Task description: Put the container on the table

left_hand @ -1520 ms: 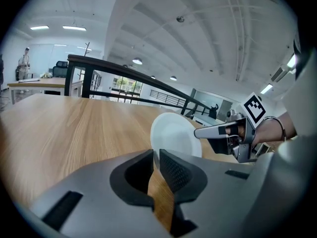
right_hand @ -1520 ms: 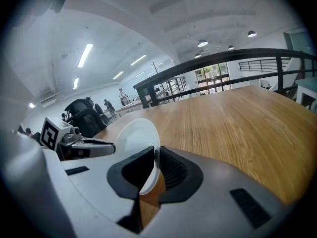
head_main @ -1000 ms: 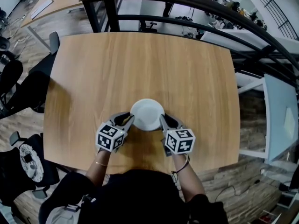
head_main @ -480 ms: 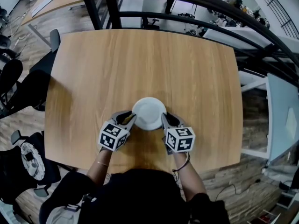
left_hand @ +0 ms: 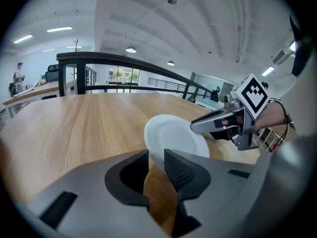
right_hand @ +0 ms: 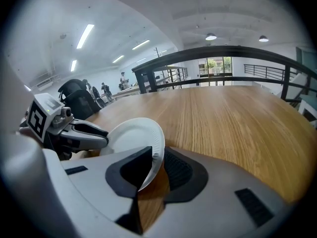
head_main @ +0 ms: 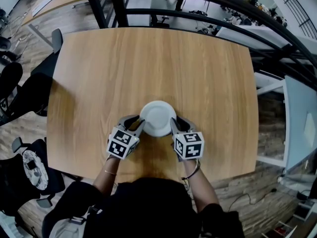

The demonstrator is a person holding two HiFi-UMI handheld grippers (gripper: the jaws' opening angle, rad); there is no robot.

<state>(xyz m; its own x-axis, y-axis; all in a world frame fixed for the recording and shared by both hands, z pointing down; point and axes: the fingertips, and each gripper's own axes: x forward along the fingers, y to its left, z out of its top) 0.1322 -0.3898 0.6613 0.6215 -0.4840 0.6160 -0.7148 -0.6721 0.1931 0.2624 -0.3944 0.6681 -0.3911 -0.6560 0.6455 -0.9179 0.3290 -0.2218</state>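
Note:
The container [head_main: 157, 118] is a shallow white paper dish, low over the wooden table [head_main: 148, 58] near its front edge. My left gripper [head_main: 135, 126] is shut on its left rim; in the left gripper view the rim [left_hand: 154, 155] fills the narrow gap between the jaws of the left gripper [left_hand: 156, 157]. My right gripper [head_main: 176, 126] is at the right rim. Its jaws have just been opening, and in the right gripper view the right gripper [right_hand: 157, 155] has the rim of the container [right_hand: 136, 135] lying loose and tilted between its pads.
A black railing [head_main: 198, 6] runs behind the table's far edge. Black office chairs [head_main: 17, 90] stand left of the table and a pale desk [head_main: 297, 118] to its right. The person's forearms come in over the table's near edge.
Both grippers and the container sit slightly higher in the head view than before, partly from the camera shifting. The container stays between the two grippers.

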